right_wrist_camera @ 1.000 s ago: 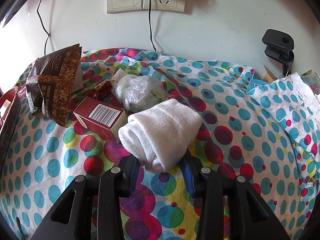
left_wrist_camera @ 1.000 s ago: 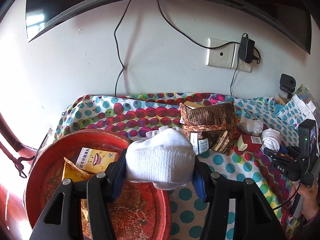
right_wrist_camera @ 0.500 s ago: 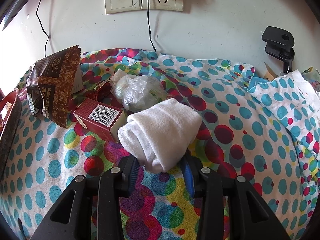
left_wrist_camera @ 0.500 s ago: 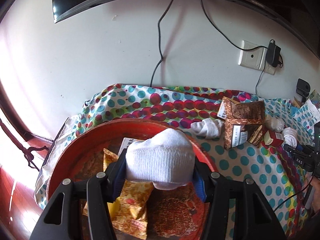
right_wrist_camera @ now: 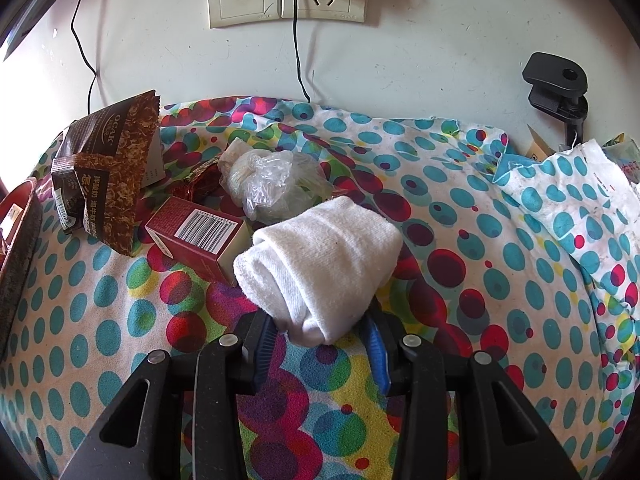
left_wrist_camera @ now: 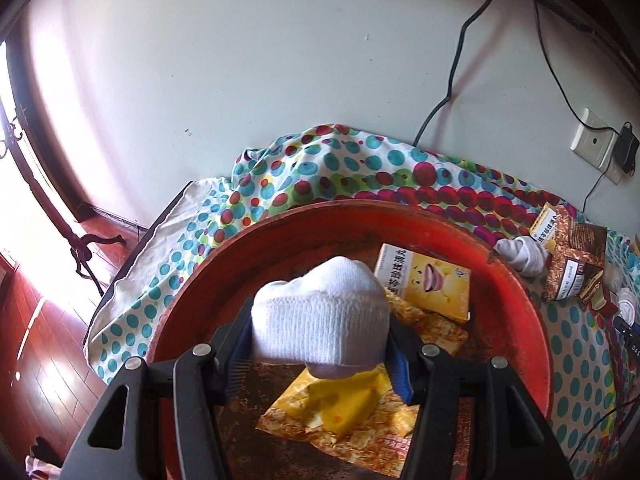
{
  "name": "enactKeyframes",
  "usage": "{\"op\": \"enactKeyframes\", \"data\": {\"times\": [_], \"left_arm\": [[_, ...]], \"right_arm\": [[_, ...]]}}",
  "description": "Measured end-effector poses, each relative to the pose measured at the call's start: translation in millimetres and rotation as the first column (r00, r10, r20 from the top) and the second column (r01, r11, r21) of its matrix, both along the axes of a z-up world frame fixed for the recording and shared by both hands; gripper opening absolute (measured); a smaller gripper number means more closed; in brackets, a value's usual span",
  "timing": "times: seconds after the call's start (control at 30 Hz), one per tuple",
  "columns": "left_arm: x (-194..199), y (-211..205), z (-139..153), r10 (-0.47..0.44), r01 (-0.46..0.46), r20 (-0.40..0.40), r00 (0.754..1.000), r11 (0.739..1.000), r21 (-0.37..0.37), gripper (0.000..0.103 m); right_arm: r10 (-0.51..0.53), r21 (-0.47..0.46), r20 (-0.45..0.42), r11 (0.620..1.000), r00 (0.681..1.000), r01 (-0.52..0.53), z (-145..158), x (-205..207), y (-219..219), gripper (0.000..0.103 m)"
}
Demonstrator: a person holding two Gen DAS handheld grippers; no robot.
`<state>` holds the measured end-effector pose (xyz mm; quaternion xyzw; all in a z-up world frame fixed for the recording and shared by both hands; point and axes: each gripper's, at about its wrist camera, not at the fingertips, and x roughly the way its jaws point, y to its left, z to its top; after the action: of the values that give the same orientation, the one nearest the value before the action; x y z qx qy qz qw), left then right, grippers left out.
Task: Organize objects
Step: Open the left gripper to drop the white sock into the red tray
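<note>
step: left gripper (left_wrist_camera: 320, 354) clamps rolled sock (left_wrist_camera: 320, 320) over red tray (left_wrist_camera: 280, 236) | next: let go inside (lower centre) | right gripper (right_wrist_camera: 322, 344) pinches another sock (right_wrist_camera: 320, 256)

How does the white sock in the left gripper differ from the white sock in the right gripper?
1. The left sock is a rounded ball; the right sock is a longer roll.
2. The left sock hangs over the red basin, above snack packets; the right sock sits over the dotted cloth, beside a red box.

Shared: both are white ribbed socks, each clamped between jaws.
</note>
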<state>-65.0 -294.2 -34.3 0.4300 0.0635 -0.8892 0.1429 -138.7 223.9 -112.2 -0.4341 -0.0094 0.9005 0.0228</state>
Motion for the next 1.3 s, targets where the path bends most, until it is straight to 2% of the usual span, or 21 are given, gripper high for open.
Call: {"op": "enactKeyframes", "data": {"times": [0.17, 0.3, 0.43, 0.53, 0.7, 0.93, 1.1, 1.3], "left_arm": [[5.2, -21.7, -6.4, 0.045, -0.046, 0.007, 0.999, 0.999, 0.021, 0.057], [7.9, -34.7, -14.5, 0.089, -0.089, 0.027, 0.996, 0.996, 0.009, 0.057], [4.9, -37.0, -23.3, 0.090, -0.091, 0.043, 0.995, 0.996, 0.024, 0.058], [2.6, -32.8, -26.0, 0.067, -0.070, 0.042, 0.997, 0.995, 0.067, 0.058], [-1.9, -24.7, -27.1, 0.056, -0.057, 0.045, 0.997, 0.998, 0.020, 0.060], [-2.3, -34.7, -34.4, 0.092, -0.095, 0.076, 0.993, 0.995, 0.040, 0.061], [-1.3, -30.8, -32.0, 0.084, -0.086, 0.060, 0.995, 0.996, 0.036, 0.072], [-0.7, -24.8, -22.6, 0.094, -0.095, 0.044, 0.995, 0.995, 0.036, 0.073]], "right_arm": [[0.010, 0.010, -0.001, 1.000, 1.000, -0.010, 0.7, 0.7, 2.2, 0.038], [0.010, 0.008, 0.000, 1.000, 1.000, -0.010, 0.7, 0.5, 1.8, 0.038], [0.010, 0.008, 0.000, 1.000, 1.000, -0.010, 0.7, 0.4, 1.8, 0.038], [0.010, 0.027, -0.002, 1.000, 1.000, -0.010, 0.8, 0.9, 1.1, 0.039], [0.006, 0.034, -0.002, 0.999, 1.000, -0.006, 0.3, 0.6, -2.4, 0.039], [0.002, 0.034, -0.002, 0.999, 1.000, -0.002, 0.2, 1.7, -8.7, 0.039], [0.001, 0.037, -0.002, 0.999, 1.000, -0.001, 0.7, 5.1, -14.0, 0.040], [-0.002, 0.033, -0.002, 0.999, 1.000, 0.002, 1.8, 10.0, -18.2, 0.041]]}}
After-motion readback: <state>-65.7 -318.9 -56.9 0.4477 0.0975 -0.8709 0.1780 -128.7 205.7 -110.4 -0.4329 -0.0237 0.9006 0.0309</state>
